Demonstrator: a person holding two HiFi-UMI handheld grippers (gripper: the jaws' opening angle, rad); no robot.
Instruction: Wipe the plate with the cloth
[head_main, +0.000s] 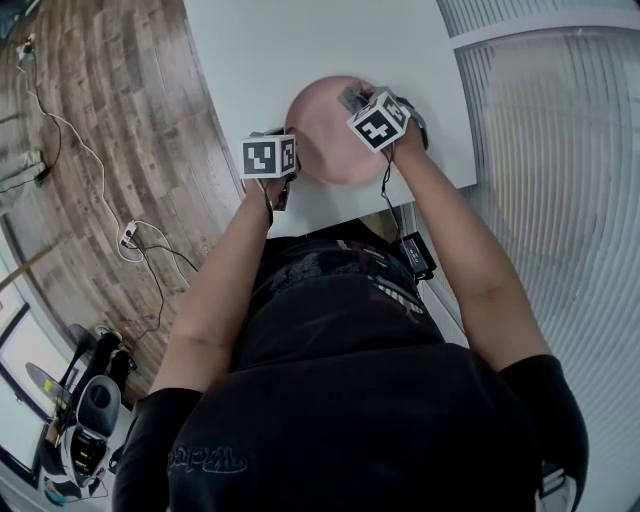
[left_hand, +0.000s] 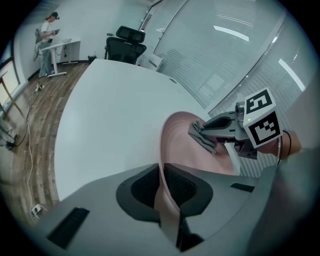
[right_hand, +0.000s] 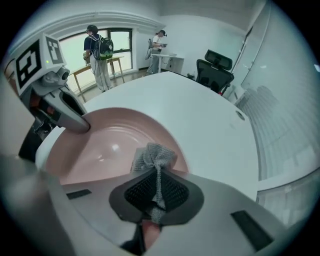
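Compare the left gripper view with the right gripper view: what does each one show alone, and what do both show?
Left only: close up, the plate's rim clamped between the left gripper's fingers. Right only: close up, the cloth pinched between the right gripper's fingers; a person with a backpack. Both: pink plate, grey cloth, white table, black chair.

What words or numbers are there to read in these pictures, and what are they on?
Nothing can be read for sure.
Shirt: pale lettering near its lower edge, upside down and too blurred to read; the chest print is also too blurred.
Left marker cube: black-and-white squares only, no letters or numbers.
Right marker cube: the same kind of pattern, no letters or numbers.
Plate and cloth: no print visible.
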